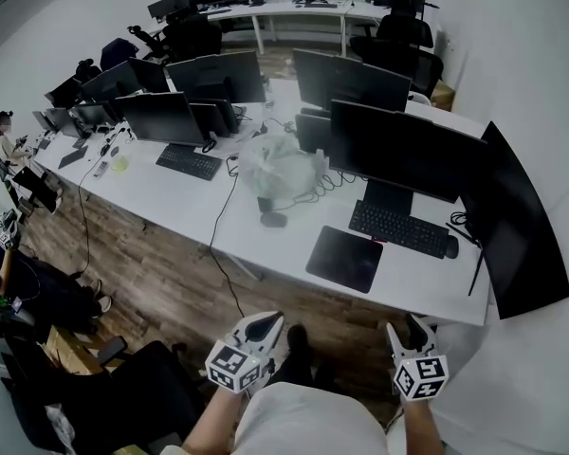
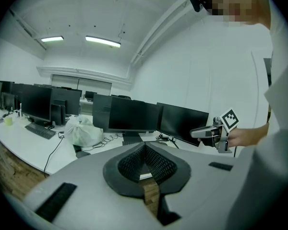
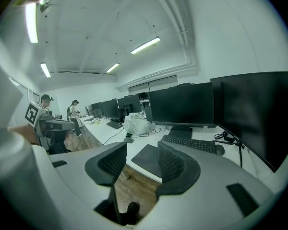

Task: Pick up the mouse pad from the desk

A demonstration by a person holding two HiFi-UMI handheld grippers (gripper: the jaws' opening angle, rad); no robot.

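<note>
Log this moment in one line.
stage: pre-grasp | mouse pad: flat on desk, untouched | left tool: shut, empty | right tool: open, empty

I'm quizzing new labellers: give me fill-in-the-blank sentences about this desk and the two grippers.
The right gripper's fingers stand ____. The left gripper's fingers are ____. The flat black rectangular mouse pad lies on the long white ____. In the head view, a small black mouse sits at the black keyboard's ____ end.
Missing: apart; together; desk; right.
</note>
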